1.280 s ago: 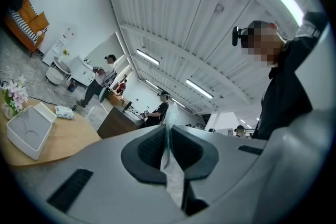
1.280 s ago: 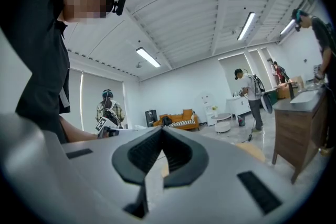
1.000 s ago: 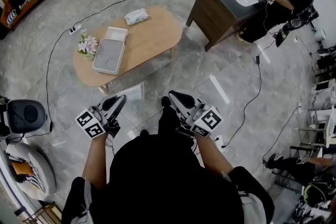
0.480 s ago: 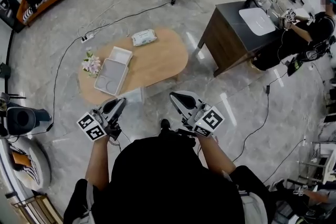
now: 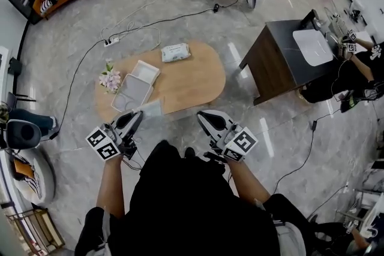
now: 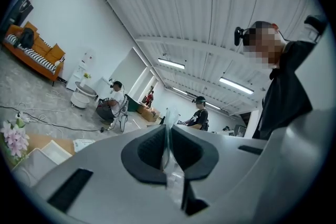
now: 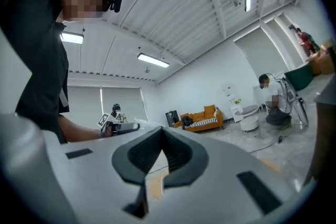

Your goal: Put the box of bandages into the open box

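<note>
The open white box (image 5: 129, 93) lies on the oval wooden table (image 5: 192, 78), its lid (image 5: 146, 72) beside it; the same box (image 6: 39, 157) shows low at the left of the left gripper view. My left gripper (image 5: 137, 116) hovers just off the table's near edge, shut on a thin clear plastic packet (image 5: 151, 108) that sticks out past the tips. The clear plastic packet (image 6: 169, 165) is pinched between the pads of the left gripper (image 6: 167, 128). My right gripper (image 5: 203, 116) is held level beside it, shut with nothing in it. The right gripper (image 7: 161, 131) shows its pads touching.
A bunch of pale flowers (image 5: 110, 78) and a pack of wipes (image 5: 176, 52) sit on the table. A dark desk (image 5: 282, 66) stands to the right, a cable and power strip (image 5: 111, 42) cross the floor behind, and a grey chair (image 5: 24, 132) is at my left.
The table has drawn nearer to both grippers as the person walked toward it. Both grippers keep the same pose, the left still holding the clear packet.
</note>
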A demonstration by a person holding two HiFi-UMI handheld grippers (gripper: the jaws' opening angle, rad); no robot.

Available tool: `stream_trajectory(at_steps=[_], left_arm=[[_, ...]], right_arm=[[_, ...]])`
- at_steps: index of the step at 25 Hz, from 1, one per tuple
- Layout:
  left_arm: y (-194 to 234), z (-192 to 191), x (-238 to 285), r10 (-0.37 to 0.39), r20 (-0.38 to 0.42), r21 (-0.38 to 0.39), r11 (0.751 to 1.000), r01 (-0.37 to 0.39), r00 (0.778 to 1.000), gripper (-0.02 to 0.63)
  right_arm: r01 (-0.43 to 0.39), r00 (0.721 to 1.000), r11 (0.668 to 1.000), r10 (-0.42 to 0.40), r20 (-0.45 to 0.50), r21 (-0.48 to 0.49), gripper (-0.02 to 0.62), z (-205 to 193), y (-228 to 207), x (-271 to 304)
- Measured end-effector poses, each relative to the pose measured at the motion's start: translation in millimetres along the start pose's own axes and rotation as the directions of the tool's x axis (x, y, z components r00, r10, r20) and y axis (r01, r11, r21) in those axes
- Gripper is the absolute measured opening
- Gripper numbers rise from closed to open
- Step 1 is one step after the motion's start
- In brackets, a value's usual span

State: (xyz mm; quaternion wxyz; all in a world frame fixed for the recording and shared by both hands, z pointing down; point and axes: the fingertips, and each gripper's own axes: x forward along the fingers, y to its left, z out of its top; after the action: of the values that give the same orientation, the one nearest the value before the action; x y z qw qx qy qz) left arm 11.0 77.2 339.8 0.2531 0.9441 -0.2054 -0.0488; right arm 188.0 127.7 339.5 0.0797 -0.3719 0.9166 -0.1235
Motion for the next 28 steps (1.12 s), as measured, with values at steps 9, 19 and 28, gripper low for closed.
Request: stream_trajectory(at_steps=[9,19,28], left_arm=[[115,33,30,0.043,-0.032,-0.004,0.999,-0.044,0.999,0.026],[272,81,60,0.059,-0.148,-0.023,0.998,-0.063,0.987,0.026],[400,51,81,0.065,-0.278,-0.06,0.995,-0.085,0.958,0.026]], right_arm=[[-0.042,0.997,0.999,0.042,-0.068,0.001,0.011,-5,-77,96],[-0.048,0.986,0.998,0.04,-0.163,-0.045,0.011,14,-164,232],[-0.095,0.956,0.991,0.065,-0.287,-0.091,0.011,-25,-234,323]])
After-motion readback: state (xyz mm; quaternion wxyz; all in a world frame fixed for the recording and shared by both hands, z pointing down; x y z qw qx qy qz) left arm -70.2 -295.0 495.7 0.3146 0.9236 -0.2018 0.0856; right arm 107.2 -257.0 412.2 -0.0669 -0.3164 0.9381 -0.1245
